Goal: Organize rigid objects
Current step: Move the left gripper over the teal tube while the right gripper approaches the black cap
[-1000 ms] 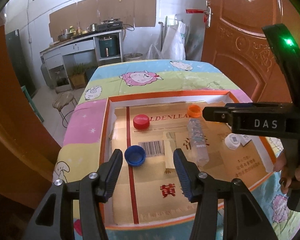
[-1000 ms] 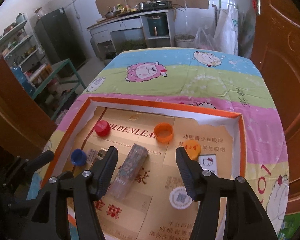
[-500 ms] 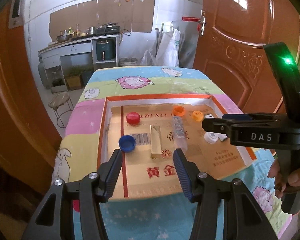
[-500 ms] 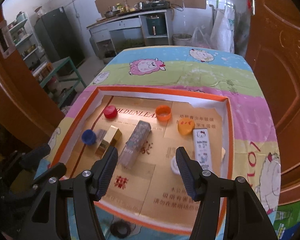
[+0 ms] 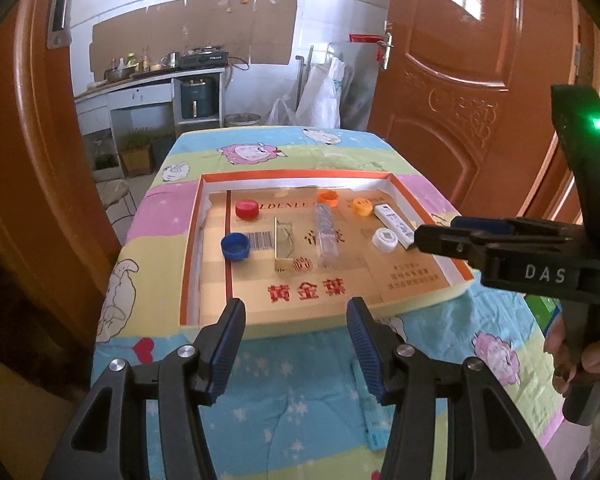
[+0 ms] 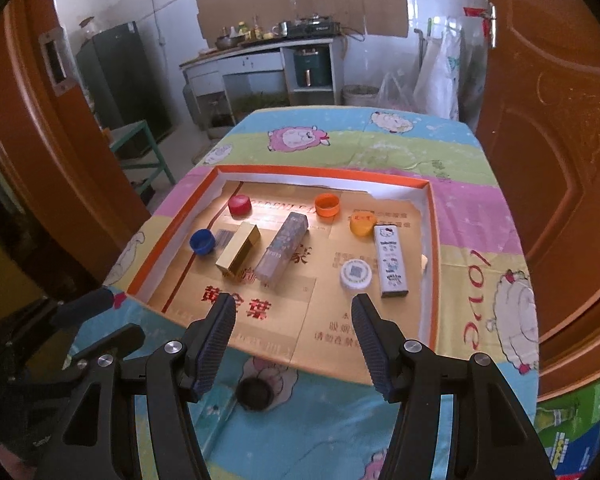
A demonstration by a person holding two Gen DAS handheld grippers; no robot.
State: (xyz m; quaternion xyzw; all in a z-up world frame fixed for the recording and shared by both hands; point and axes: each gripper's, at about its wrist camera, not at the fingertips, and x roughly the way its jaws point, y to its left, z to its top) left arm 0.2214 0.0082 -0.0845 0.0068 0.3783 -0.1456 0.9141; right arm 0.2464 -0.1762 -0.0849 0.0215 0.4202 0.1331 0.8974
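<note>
Inside tray (image 6: 431, 216): five caps (image 6: 326, 205), three boxes (image 6: 391, 260); both grippers' (image 5: 295, 334) (image 6: 294, 334) fingers spread wide near the edge, holding nothing.

Both wrist views look forward and steeply down from beyond the near edge of the tray (image 5: 192, 248) (image 6: 172, 224) — left view from its near-left corner, right view nearer. Shared: whole tray, far kitchen wall.
</note>
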